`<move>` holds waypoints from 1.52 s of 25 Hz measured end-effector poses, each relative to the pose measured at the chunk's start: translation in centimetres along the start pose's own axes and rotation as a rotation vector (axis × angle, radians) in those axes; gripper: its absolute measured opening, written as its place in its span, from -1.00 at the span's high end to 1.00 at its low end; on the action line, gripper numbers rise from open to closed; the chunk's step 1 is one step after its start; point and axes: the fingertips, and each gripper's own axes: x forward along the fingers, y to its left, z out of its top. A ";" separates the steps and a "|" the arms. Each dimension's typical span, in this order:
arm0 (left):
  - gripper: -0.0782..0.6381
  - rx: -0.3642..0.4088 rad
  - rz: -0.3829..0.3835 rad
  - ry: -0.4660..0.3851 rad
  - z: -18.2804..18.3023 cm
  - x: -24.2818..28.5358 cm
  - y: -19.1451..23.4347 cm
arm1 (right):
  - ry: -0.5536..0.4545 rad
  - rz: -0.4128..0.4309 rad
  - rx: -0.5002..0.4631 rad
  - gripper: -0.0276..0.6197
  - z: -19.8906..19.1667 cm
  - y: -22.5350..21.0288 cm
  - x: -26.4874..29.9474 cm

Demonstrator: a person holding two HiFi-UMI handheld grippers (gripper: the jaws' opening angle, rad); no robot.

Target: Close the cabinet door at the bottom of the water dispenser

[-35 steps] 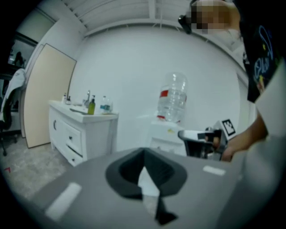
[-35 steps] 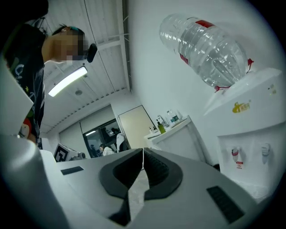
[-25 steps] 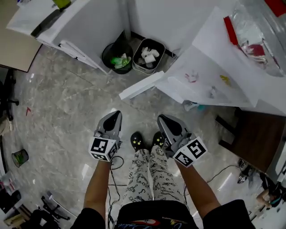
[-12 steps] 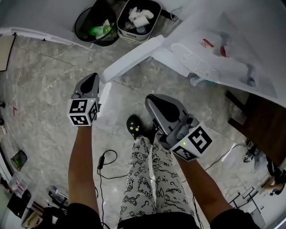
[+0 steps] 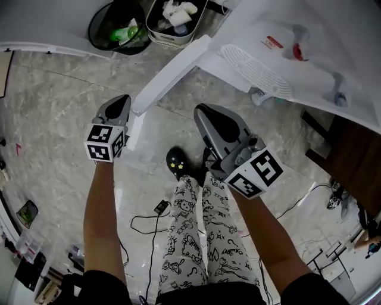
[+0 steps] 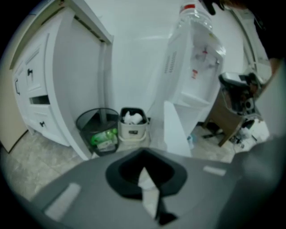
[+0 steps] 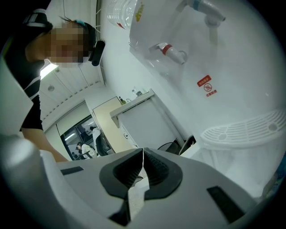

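Cabinet door (image 5: 169, 74): white panel at the foot of the water dispenser (image 5: 309, 47). It stands open, swung out over the grey marble floor (image 5: 53, 137) with its free end toward me. In my left gripper view the door (image 6: 175, 129) shows nearly edge-on, to the right of the jaw tips.

Water dispenser: white, with a slotted drip tray (image 5: 256, 70) and a red tap (image 5: 297, 50) and a blue tap (image 5: 339, 98) above it. A clear bottle (image 6: 196, 18) sits on top.

Left gripper (image 5: 121, 101): in my left hand, jaws pressed together with nothing between them. Its tip is close beside the door's free end; I cannot tell whether it touches.

Right gripper (image 5: 203, 112): in my right hand, jaws together and empty. It is aimed up along the dispenser's front and is apart from the door.

Black bin (image 5: 116, 27): round, green rubbish inside, beyond the door.

White bin (image 5: 172, 18): just beside the black one, holding crumpled paper.

Black shoes (image 5: 175, 162): mine, between the two grippers.

Cable (image 5: 161, 207): loose on the floor by my left leg, with a small black plug.
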 end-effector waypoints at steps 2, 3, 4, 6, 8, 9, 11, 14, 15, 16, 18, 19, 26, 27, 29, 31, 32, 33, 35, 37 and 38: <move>0.79 0.027 -0.063 0.000 -0.4 0.1 -2.7 | 0.000 -0.015 0.002 0.86 -0.2 -0.2 -1.2; 0.79 0.032 -0.101 -0.008 -0.5 0.2 -4.3 | -0.001 -0.020 -0.002 0.86 -0.1 -0.4 -1.9; 0.79 0.031 -0.141 -0.019 -0.5 0.3 -6.1 | -0.002 -0.026 -0.008 0.86 -0.1 -0.6 -2.6; 0.79 0.019 -0.209 -0.043 -0.3 0.7 -9.5 | -0.005 -0.048 -0.019 0.86 0.2 -1.5 -4.2; 0.79 0.006 -0.257 -0.069 0.1 1.4 -12.7 | -0.014 -0.086 -0.024 0.86 0.5 -2.8 -5.8; 0.79 0.002 -0.277 -0.079 0.3 1.8 -14.3 | -0.022 -0.106 -0.026 0.86 0.7 -3.5 -6.6; 0.79 -0.007 -0.313 -0.095 0.7 2.8 -17.3 | -0.044 -0.140 -0.034 0.86 1.4 -4.4 -8.2; 0.79 -0.021 -0.346 -0.117 1.4 4.7 -21.3 | -0.067 -0.164 -0.036 0.86 2.1 -5.2 -10.1; 0.79 -0.017 -0.351 -0.121 1.7 5.4 -22.5 | -0.070 -0.171 -0.035 0.86 2.2 -5.6 -10.8; 0.79 -0.005 -0.352 -0.123 2.0 6.1 -23.6 | -0.073 -0.180 -0.032 0.86 2.3 -5.9 -11.5; 0.79 0.039 -0.356 -0.122 2.6 7.5 -25.8 | -0.080 -0.201 -0.026 0.86 2.4 -6.7 -12.9; 0.79 0.063 -0.359 -0.122 3.0 8.2 -26.7 | -0.085 -0.210 -0.024 0.86 2.5 -7.1 -13.6; 0.79 0.128 -0.375 -0.113 6.4 12.9 -30.7 | -0.120 -0.264 -0.002 0.86 2.8 -9.1 -17.3; 0.79 0.126 -0.363 -0.111 6.9 13.6 -31.0 | -0.120 -0.270 0.003 0.86 2.8 -9.2 -17.8; 0.79 0.115 -0.329 -0.110 8.0 14.7 -31.4 | -0.122 -0.282 0.008 0.86 2.9 -9.5 -18.7; 0.79 0.089 -0.302 -0.120 9.1 15.5 -31.6 | -0.129 -0.294 0.013 0.86 3.2 -9.8 -19.6; 0.79 0.076 -0.293 -0.124 9.6 15.8 -31.7 | -0.134 -0.300 0.016 0.86 3.4 -10.0 -20.0; 0.79 0.070 -0.288 -0.125 9.8 16.1 -31.8 | -0.138 -0.307 0.018 0.86 3.6 -10.2 -20.3; 0.79 0.074 -0.283 -0.120 10.3 16.8 -32.1 | -0.147 -0.317 0.017 0.86 4.1 -10.4 -21.1; 0.79 0.083 -0.277 -0.109 10.8 17.6 -32.3 | -0.155 -0.324 0.015 0.86 4.7 -10.6 -22.0; 0.79 0.089 -0.271 -0.102 11.0 18.0 -32.3 | -0.159 -0.328 0.016 0.86 4.9 -10.8 -22.4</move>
